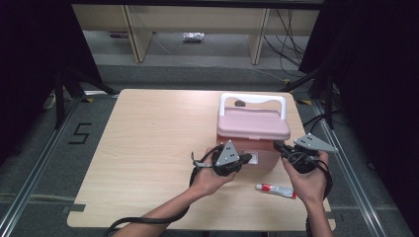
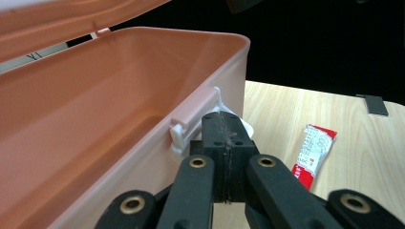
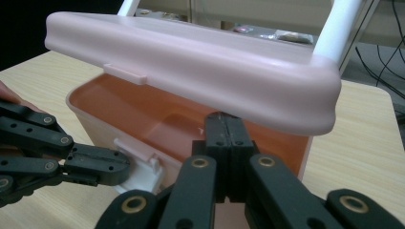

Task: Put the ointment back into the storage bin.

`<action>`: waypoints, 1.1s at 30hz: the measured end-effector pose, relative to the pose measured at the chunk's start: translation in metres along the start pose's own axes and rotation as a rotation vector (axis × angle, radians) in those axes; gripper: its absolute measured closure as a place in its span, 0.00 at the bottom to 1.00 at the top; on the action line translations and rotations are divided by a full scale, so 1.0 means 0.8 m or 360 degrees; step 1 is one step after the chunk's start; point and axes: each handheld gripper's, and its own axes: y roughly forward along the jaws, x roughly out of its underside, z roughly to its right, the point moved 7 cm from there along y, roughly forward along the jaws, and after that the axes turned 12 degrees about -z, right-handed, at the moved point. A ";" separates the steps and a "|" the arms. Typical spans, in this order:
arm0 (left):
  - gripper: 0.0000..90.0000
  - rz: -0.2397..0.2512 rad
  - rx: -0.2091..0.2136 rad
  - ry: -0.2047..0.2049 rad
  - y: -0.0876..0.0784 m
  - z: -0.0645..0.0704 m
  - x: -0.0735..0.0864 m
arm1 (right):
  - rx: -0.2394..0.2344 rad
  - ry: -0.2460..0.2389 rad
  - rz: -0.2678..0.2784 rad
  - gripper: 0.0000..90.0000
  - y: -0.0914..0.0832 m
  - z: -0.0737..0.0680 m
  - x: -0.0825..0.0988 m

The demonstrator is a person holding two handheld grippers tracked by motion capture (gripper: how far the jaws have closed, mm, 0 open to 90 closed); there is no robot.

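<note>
The closed right gripper [image 3: 224,125] props the pink box's lid [image 3: 191,62] ajar; the closed left gripper [image 2: 224,125] presses at the box's white latch [image 2: 177,136].

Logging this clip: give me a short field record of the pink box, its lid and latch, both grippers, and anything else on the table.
box: pink box on wooden table
lid: lid partly raised, white handle upright
latch: white latch hanging open at the front
left gripper: left gripper shut, at the latch
right gripper: right gripper shut, tips under the lid's edge
other: tube lying on the table by the box
</note>
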 end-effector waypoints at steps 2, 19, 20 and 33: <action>1.00 -0.0001 -0.0005 -0.0004 0.000 0.001 0.001 | 0.0023 -0.0037 0.0004 1.00 -0.001 0.003 -0.002; 1.00 0.0019 -0.0016 -0.0043 0.001 0.002 0.002 | 0.0072 -0.0008 0.0112 1.00 -0.004 0.004 -0.026; 1.00 0.0019 -0.0017 -0.0043 0.001 0.002 0.002 | 0.0064 -0.0028 0.0119 1.00 -0.004 0.006 -0.029; 1.00 0.0026 -0.0011 -0.0048 0.002 0.001 0.002 | 0.0137 -0.0031 0.0202 1.00 -0.005 0.010 -0.049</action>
